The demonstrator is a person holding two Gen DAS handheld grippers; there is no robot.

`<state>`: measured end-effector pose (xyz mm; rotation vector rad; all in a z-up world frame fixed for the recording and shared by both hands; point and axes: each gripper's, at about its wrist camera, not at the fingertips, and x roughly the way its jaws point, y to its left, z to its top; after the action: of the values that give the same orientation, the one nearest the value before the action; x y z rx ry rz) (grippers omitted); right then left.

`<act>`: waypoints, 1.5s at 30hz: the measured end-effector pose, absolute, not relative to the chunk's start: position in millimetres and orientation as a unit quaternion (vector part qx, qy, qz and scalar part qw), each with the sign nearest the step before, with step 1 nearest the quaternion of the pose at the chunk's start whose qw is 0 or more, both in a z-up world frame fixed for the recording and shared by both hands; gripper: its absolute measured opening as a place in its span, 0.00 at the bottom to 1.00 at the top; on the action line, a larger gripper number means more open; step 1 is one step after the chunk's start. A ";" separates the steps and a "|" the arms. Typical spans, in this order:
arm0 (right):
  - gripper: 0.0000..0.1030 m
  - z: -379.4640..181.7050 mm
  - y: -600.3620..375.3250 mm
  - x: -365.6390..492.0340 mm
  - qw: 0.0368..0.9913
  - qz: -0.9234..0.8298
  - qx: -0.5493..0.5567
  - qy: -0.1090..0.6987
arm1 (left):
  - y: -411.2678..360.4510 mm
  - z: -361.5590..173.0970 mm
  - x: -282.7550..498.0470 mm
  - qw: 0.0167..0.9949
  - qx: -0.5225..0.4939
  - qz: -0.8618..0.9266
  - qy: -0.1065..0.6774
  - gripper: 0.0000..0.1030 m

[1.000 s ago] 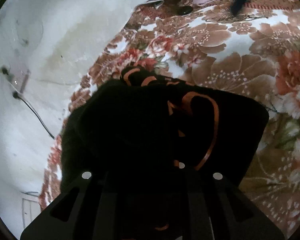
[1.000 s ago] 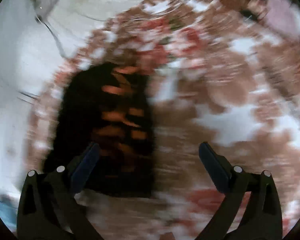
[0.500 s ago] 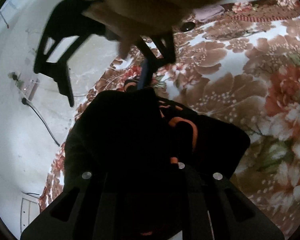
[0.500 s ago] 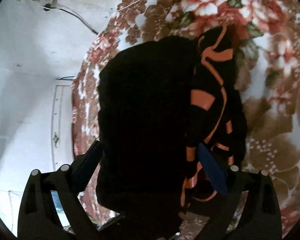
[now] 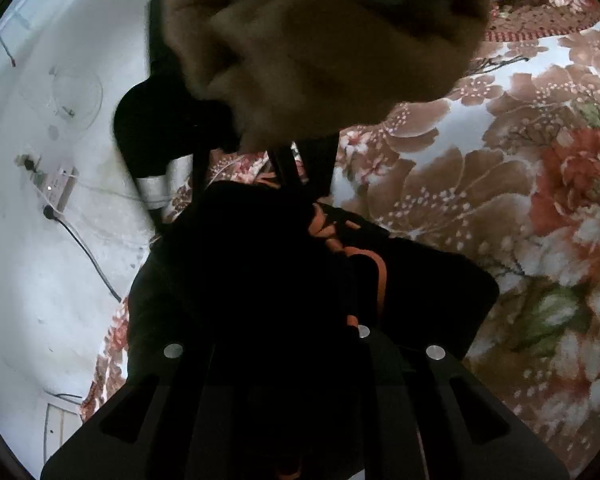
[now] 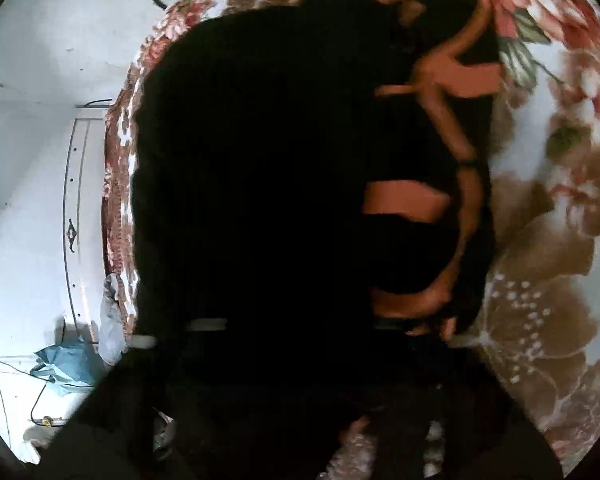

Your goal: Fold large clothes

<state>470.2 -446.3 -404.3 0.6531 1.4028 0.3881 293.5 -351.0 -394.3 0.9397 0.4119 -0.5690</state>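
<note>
1. Black garment with orange stripes lies bunched on floral blanket, near its edge by the white wall.
2. Left gripper: garment covers fingers, opening can't be told.
3. Right gripper comes down onto the garment's far end, held by hand; fingers buried in cloth, state unclear.

I see a bed covered by a floral blanket, patterned in brown, red and white blooms with green leaves. A black garment with orange stripes lies bunched directly on it, near the blanket's left edge, beside a white wall. In the right wrist view, the same dark garment covers the blanket's left side.
</note>
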 end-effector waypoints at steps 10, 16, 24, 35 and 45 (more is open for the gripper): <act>0.12 -364.9 -468.2 460.0 0.725 0.198 0.227 0.620 | -383.0 -374.4 277.6 0.820 0.487 -0.248 0.171 0.14; 0.12 -420.8 -479.2 455.0 0.732 0.162 0.185 0.635 | -373.7 -400.3 244.9 0.781 0.466 -0.337 0.244 0.63; 0.13 -394.7 -467.9 435.1 0.771 0.167 0.139 0.599 | -270.7 -294.8 282.9 0.870 0.200 -0.344 0.291 0.82; 0.16 -407.1 -432.9 411.4 0.808 0.138 -0.060 0.569 | -204.6 -372.8 407.8 0.860 0.187 -0.280 0.383 0.93; 0.34 -414.0 -441.4 365.9 0.817 0.098 -0.102 0.559 | -185.3 -391.4 416.6 0.849 0.083 -0.286 0.437 0.96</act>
<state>365.9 -441.4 -414.0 -0.2173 1.1907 0.2091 416.6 -185.3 -391.4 0.1747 0.9200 -0.6031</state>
